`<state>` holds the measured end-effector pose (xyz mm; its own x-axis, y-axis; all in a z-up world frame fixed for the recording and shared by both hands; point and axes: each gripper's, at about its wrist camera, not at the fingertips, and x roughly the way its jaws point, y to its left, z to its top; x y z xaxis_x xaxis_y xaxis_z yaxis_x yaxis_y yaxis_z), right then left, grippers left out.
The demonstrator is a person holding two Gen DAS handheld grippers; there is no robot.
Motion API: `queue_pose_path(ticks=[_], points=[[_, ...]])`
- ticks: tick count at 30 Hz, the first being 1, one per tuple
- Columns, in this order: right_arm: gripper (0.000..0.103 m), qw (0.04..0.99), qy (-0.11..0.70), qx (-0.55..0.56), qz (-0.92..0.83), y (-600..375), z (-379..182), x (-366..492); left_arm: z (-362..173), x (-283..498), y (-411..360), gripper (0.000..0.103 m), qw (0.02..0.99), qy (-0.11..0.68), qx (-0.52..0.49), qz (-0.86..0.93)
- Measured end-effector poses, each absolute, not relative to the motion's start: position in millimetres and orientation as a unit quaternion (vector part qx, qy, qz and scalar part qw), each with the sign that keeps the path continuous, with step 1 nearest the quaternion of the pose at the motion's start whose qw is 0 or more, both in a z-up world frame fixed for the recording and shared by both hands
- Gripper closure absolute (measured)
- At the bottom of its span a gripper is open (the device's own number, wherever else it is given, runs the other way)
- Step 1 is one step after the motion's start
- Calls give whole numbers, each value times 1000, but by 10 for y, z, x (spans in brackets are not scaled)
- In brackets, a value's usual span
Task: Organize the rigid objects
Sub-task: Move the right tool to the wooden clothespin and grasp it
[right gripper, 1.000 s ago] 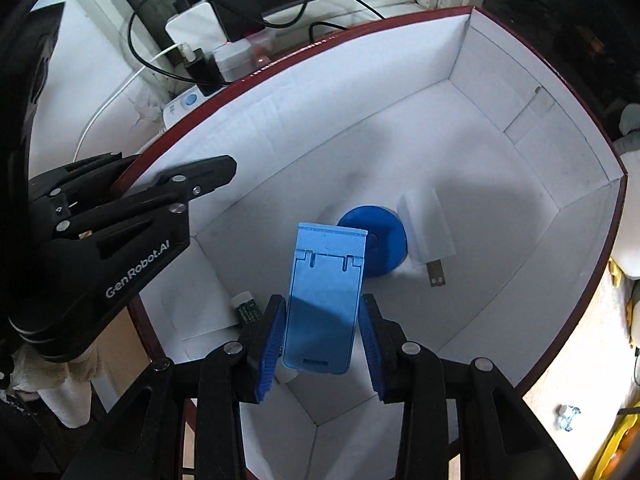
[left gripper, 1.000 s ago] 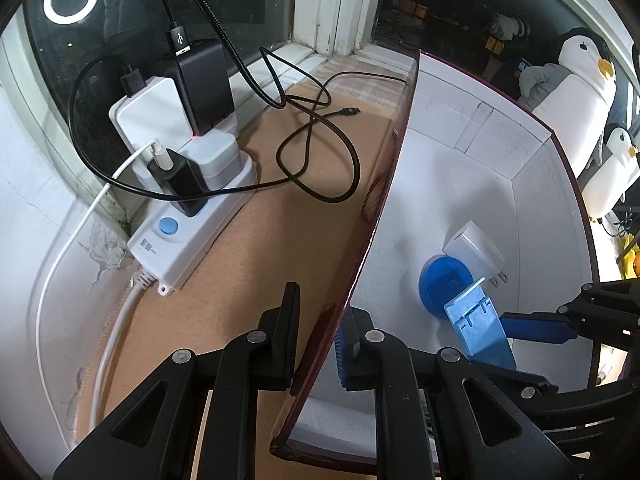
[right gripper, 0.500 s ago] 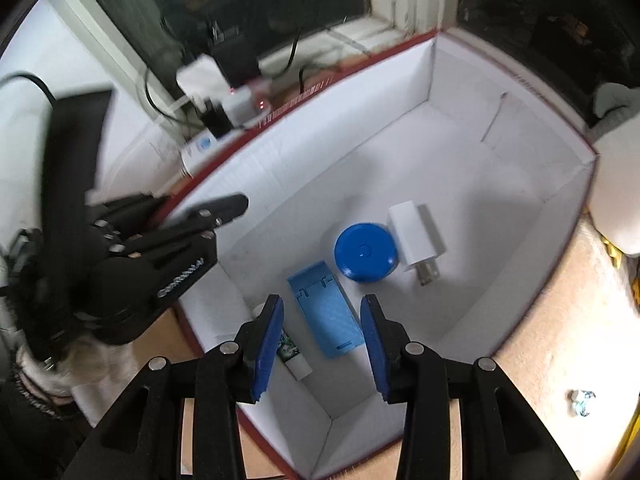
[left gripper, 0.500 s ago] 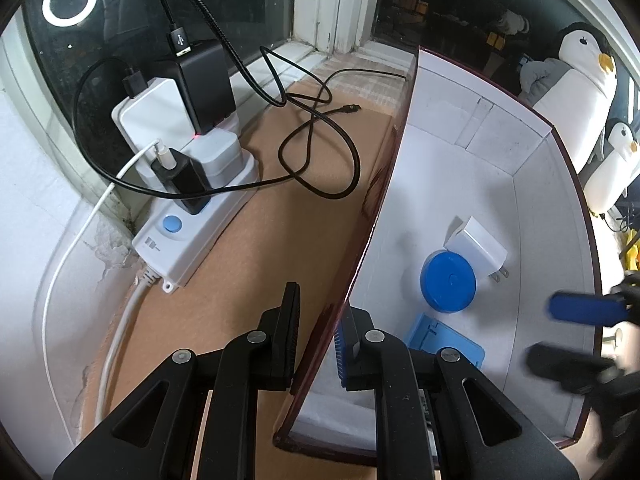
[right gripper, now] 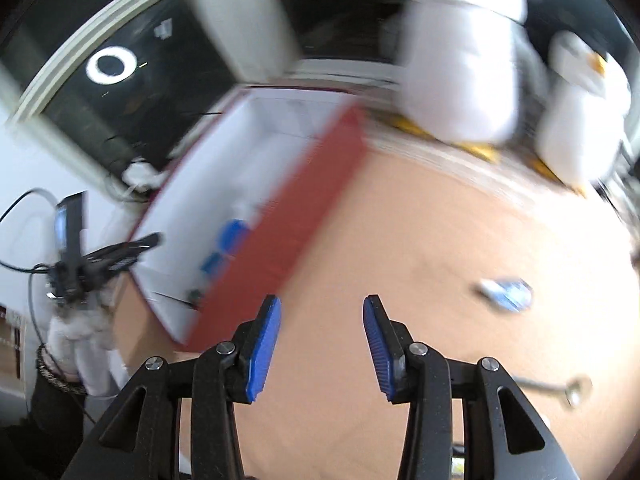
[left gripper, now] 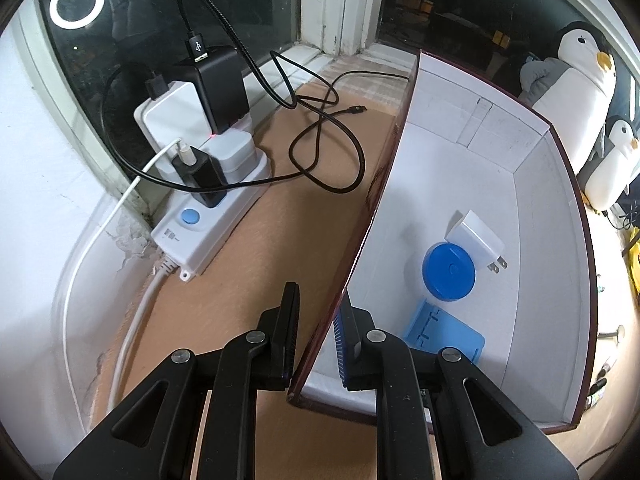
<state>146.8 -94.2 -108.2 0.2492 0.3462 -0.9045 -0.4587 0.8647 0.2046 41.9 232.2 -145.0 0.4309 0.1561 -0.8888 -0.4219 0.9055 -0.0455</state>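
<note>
One box [left gripper: 532,216], red outside and white inside, open-topped, resting on the brown counter [left gripper: 224,292]. Inside the box, three items counted in the left wrist view: one round blue lid [left gripper: 449,271] near the middle of the floor, one white plug adapter [left gripper: 475,239] touching the lid on its far side, one flat blue stand [left gripper: 444,336] lying on the near side of the lid. Possibly a fourth small item at the near corner of the box, hidden behind the tongs, cannot tell. Left tongs [left gripper: 318,332] clamped on the near left wall of the box, one finger outside, one inside. Right tongs [right gripper: 322,344] apart, holding nothing, over bare counter to the right of the box. Right of the box in the blurred right wrist view: one small blue-and-white item [right gripper: 506,293] on the counter, two penguin toys [right gripper: 460,52] beyond the far end. Left of the box: one white power strip [left gripper: 208,216] carrying several chargers, one loose black cable [left gripper: 328,152] coiled between strip and box
</note>
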Motion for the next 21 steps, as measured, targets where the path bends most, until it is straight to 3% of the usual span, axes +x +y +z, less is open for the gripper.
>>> queue_pose_path(ticks=[8,21], points=[[64,762,623,31,175,-1716,-1650,1564,-1428,406,2301,87,834,505,-130,180],[64,731,659,117,131,-1858,-2213,1683,-1426,403,2312,87,835,504,-134,177]])
